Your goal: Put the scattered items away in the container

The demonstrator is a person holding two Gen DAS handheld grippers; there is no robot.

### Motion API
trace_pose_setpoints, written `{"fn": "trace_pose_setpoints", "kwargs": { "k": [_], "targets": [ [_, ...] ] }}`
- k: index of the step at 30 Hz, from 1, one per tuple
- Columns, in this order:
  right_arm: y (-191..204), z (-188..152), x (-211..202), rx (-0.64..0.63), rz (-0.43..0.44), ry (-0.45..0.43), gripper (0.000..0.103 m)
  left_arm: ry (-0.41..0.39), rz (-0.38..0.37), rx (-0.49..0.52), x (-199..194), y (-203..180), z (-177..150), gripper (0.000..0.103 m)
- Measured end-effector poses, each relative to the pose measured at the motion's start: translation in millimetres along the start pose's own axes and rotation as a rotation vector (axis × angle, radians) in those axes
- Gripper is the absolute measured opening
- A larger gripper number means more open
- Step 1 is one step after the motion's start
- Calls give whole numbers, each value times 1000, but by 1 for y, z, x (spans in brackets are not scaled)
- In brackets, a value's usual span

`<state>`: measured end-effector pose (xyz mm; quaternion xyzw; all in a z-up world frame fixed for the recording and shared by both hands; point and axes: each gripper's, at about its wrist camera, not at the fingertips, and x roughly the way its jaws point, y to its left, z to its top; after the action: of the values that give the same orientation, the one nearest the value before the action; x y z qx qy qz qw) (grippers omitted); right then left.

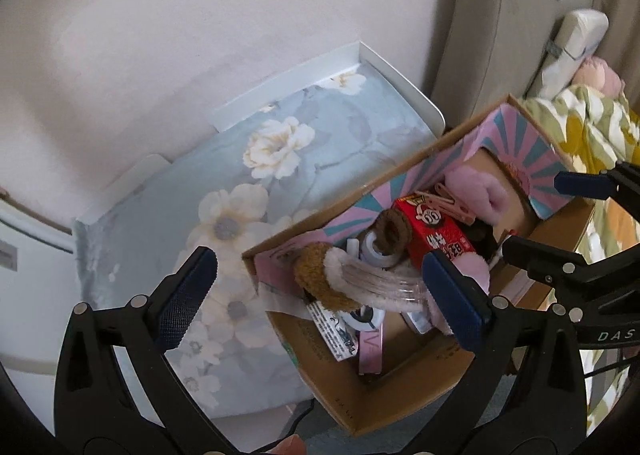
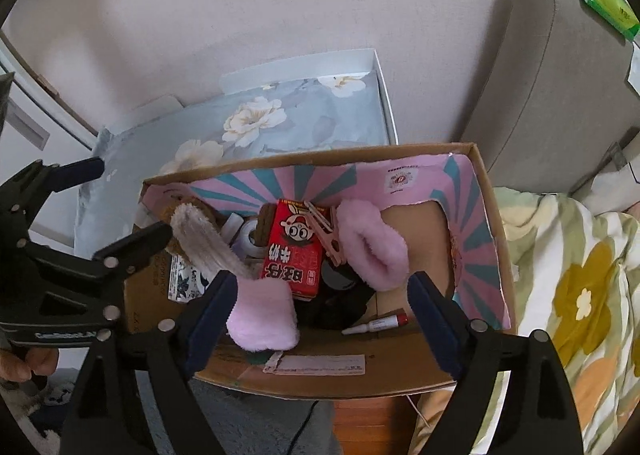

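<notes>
Left gripper point(image 1: 320, 291): jaws spread wide, nothing clamped. It points steeply down over the left end of the cardboard box point(image 2: 320, 383). One blue pad stands over the floral cloth point(image 1: 280, 143) outside the box; the other stands over the box interior, in front of a pink plush item point(image 2: 264, 315). Whether that pad touches the plush cannot be told.

Right gripper point(image 2: 320, 295): jaws apart, nothing gripped. It points down into the box from the near wall. The left pad stands just beside the pink plush item; contact cannot be confirmed. The right pad stands over bare cardboard on the box floor.

Box contents, all inside the walls:
- red carton point(image 2: 294, 251), lying near the middle, printed face up;
- a second pink plush piece point(image 2: 372, 243), to the right of the carton;
- brown and white furry item point(image 1: 324, 279), at the left end;
- pale pink clothespins point(image 2: 324, 231), against the carton;
- white tape rolls point(image 2: 250, 239), partly covered by the carton;
- small white tube with a red cap point(image 2: 376, 325), lying on the floor near the front wall.

Limits of view: dark objects beneath the carton cannot be identified. Printed packets at the left end are partly covered. The box lining, pink with teal rays, is torn at the right side. A patterned quilt point(image 2: 580, 295) lies to the right of the box, cut off by the frame. A person's fingers point(image 2: 28, 363) show at the left gripper's handle.
</notes>
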<state>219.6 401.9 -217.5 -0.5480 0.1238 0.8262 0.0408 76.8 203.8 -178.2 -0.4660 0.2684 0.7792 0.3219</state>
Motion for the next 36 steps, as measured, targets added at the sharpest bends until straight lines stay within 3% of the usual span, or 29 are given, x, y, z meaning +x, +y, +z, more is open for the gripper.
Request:
{"fn": "trace_pose_setpoints", "kwargs": {
  "k": [8,17,23,36],
  "targets": [
    [5,13,-23,12,-15,-23,85,-29,17,-65,-18,23,1,102],
    [43,30,-54,-18,-45,-46,85,-67,89,-134,-50,55,2,102],
    [84,36,-48,-89,-104,-43,85,-81,151,-183,-65,81,-7,102],
    [146,54,-31,-71,-97,-47,85,-53,254,-332,-75,162,-53,102]
  ]
}}
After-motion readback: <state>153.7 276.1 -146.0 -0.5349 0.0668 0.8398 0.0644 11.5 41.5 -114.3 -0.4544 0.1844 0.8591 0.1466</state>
